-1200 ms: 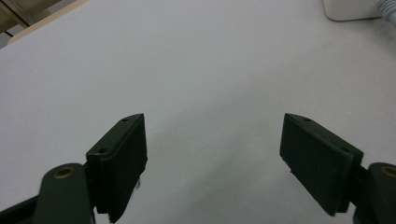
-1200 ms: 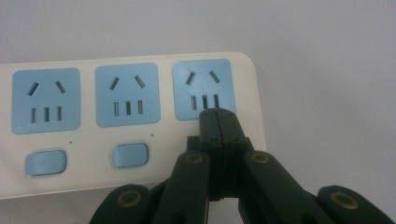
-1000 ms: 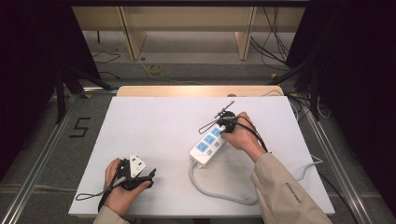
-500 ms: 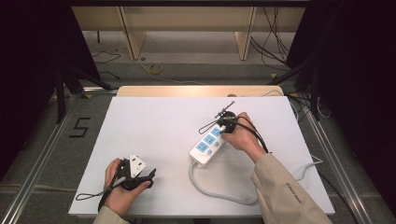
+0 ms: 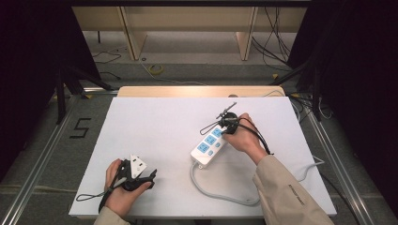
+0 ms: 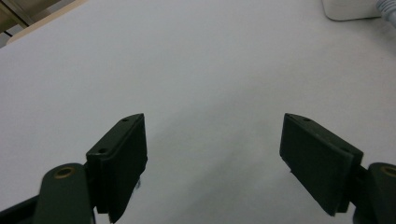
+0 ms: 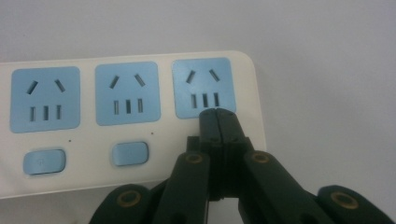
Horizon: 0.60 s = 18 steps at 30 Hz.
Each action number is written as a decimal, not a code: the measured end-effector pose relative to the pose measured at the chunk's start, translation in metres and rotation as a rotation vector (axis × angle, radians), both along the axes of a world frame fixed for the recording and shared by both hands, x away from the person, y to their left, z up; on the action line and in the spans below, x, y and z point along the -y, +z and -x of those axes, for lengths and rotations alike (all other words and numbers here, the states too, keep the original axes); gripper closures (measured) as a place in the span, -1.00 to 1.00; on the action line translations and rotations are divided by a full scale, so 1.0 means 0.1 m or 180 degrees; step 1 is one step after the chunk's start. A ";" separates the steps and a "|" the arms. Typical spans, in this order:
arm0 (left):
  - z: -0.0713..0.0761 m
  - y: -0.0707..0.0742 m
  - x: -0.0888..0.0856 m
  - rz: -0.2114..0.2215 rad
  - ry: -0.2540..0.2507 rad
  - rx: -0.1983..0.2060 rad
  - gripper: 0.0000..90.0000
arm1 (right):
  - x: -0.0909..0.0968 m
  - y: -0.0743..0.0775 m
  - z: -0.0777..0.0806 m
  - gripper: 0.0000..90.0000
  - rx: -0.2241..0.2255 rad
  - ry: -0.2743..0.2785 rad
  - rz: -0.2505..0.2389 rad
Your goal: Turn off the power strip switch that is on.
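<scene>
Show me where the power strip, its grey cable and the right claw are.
power strip [image 7: 261, 93]: right gripper view, white end of its casing.
grey cable [image 5: 220, 194]: high view, loop on the table.
right claw [image 7: 218, 119]: right gripper view, its closed tips.

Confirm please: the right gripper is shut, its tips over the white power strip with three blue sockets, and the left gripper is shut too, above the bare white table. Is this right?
One detail is wrong: the left gripper is open, not shut. The left gripper view shows its jaws wide apart above the bare white table. The rest holds: in the right gripper view the right gripper is shut, its tips over the white power strip with three blue sockets.
</scene>
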<state>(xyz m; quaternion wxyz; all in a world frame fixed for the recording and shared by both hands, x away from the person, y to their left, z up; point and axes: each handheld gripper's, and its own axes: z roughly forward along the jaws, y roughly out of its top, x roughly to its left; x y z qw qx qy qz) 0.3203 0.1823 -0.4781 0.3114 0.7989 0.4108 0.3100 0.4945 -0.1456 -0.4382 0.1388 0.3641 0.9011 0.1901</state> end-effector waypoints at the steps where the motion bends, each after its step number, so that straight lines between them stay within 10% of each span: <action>1: 0.00 0.00 0.00 -0.0006 -0.0004 0.0002 -0.49 | 0.00 0.00 0.00 1.00 0.0001 0.0000 0.0000; 18: 0.00 0.00 0.00 0.0004 0.0000 -0.0004 -0.49 | 0.04 0.06 0.04 1.00 0.0060 -0.0012 -0.0125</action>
